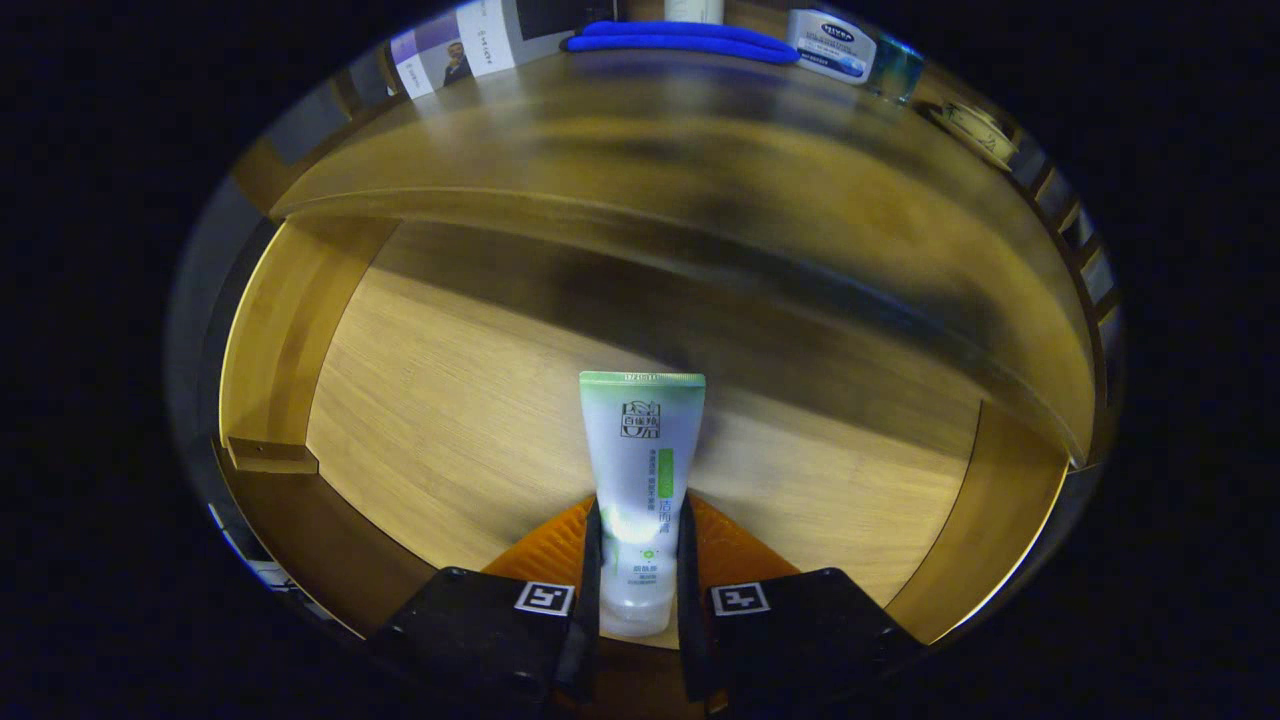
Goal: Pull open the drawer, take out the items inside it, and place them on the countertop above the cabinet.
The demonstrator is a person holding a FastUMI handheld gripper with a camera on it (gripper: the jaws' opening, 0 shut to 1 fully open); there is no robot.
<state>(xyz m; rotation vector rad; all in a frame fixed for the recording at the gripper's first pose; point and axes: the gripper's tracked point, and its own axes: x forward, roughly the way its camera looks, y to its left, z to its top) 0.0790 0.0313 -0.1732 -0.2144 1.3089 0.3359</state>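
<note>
Now the gripper [640, 545] is clamped on the tube [641, 490], both fingers pressing its sides, held lengthwise over the open drawer [450, 420] floor. Prob. for a clean lift; countertop [640, 150] just beyond, w/ other items at its back.

White-and-green tube [641, 490]; tan wood-grain drawer [450, 430]; blue cloth [680, 40].

A home-like booth: wooden cabinet countertop [650, 130] carrying toiletries, above an open drawer [450, 430].

The small tin [832, 44] on the far countertop [640, 130] reads "NIVEA". The print on the tube [641, 480] is too small to read.
</note>
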